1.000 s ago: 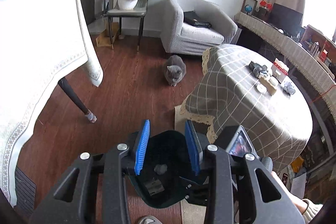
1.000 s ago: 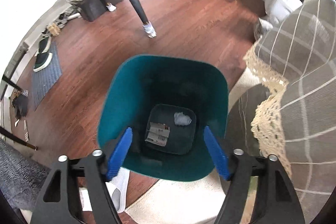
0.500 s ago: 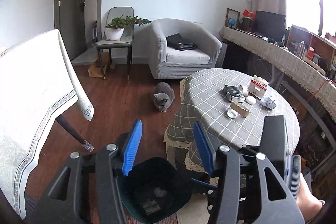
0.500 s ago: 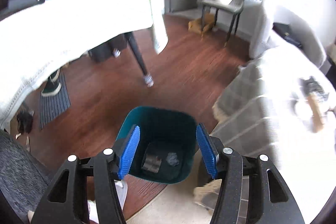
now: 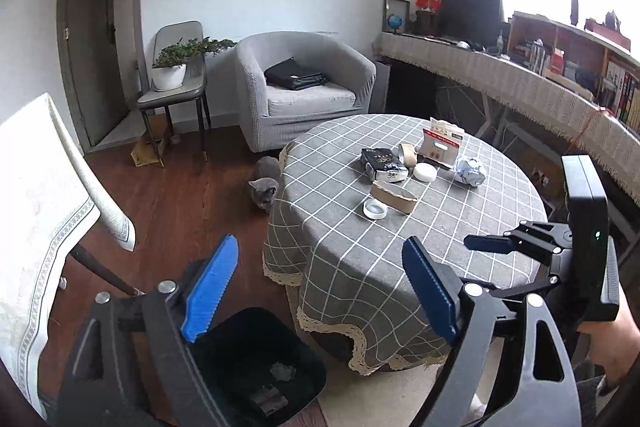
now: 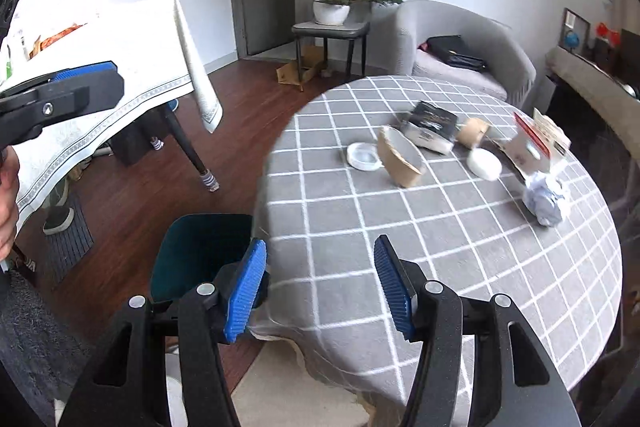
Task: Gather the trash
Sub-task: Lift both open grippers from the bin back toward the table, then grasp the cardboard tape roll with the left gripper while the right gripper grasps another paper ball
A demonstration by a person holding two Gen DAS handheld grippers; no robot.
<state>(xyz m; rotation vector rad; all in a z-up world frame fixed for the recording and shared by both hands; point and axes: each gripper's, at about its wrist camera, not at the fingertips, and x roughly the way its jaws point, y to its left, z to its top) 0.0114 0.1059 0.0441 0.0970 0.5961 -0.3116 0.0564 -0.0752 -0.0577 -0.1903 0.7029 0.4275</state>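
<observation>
Both tools are empty: the left gripper point(image 5: 320, 291) stands with its blue pads spread wide and nothing between them, and the right gripper point(image 6: 320, 287) likewise hangs released above the near edge of the round table point(image 6: 400, 247). Nearest hazard is the teal waste bin point(image 6: 200, 247), on the floor at the table's 7 o'clock edge, close against the overhanging checked cloth; it holds a few scraps, and a low pass by either tool could tip it or snag the lace hem. The trash left to collect lies well apart from both tools, toward the table's 1 o'clock side. First in reach are the white lid point(image 6: 363, 155) and the brown paper bowl point(image 6: 400, 157), tilted on its side; a pinch on its thin wall is judged likely to crush it or flick it away. Behind it lie the black packet point(image 6: 432, 125) and a cardboard tape roll point(image 6: 474, 133); the roll could run off the edge if nudged. The crumpled paper ball point(image 6: 546, 201) sits at 3 o'clock. Farther off, a grey cat point(image 5: 264, 183) sits by the table's far side and could wander underfoot.
</observation>
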